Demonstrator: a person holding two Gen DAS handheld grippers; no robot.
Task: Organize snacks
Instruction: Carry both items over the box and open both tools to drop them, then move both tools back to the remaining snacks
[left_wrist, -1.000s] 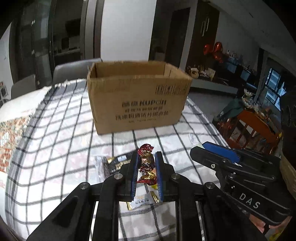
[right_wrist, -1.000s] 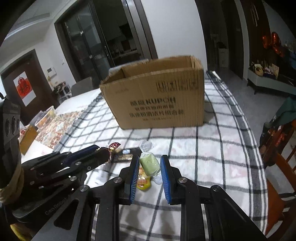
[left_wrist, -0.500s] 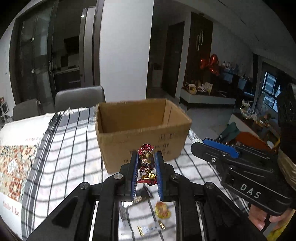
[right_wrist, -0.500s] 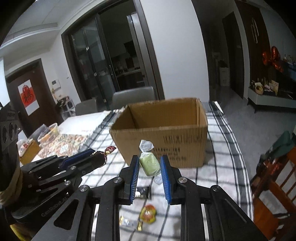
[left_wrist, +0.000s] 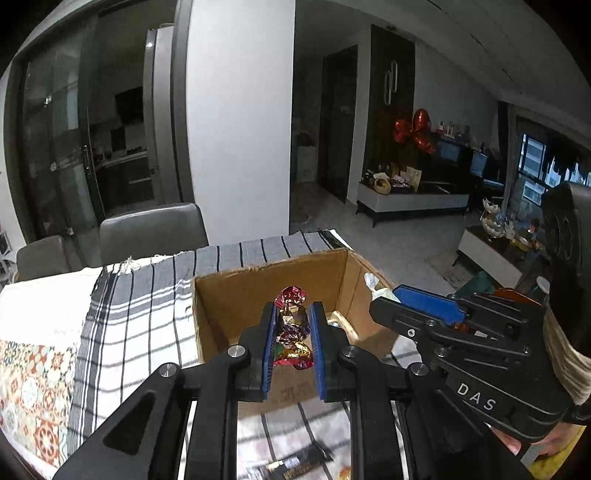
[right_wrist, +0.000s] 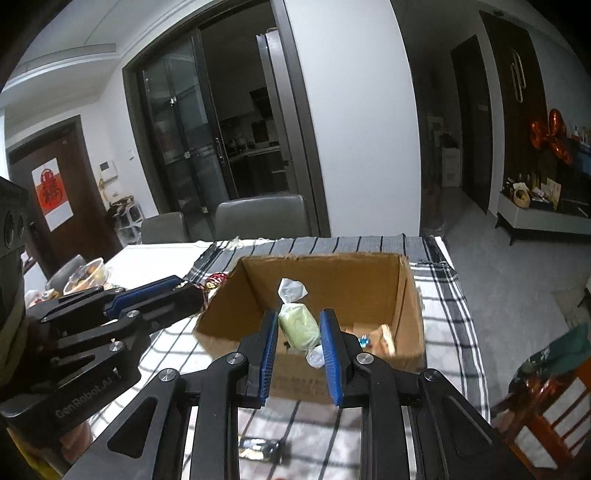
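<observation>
An open cardboard box (left_wrist: 236, 295) stands on the checked tablecloth; it also shows in the right wrist view (right_wrist: 332, 269), with a few snacks on its floor (right_wrist: 373, 338). My left gripper (left_wrist: 293, 317) is shut on red and gold foil-wrapped candies (left_wrist: 291, 325), held above the box's near wall. My right gripper (right_wrist: 299, 325) is shut on a green candy in clear wrap (right_wrist: 298, 326), also above the near wall. Each gripper shows from the side in the other's view, the right gripper (left_wrist: 428, 306) and the left gripper (right_wrist: 155, 291).
A dark snack packet (left_wrist: 295, 463) lies on the cloth (left_wrist: 122, 332) below the grippers, also in the right wrist view (right_wrist: 258, 448). Grey chairs (left_wrist: 151, 229) stand behind the table. Food bowls (right_wrist: 86, 273) sit far left. A wooden chair (right_wrist: 546, 417) is at right.
Both grippers have risen and moved forward with their candies, from low over the table to above the box's near wall. The box interior now shows.
</observation>
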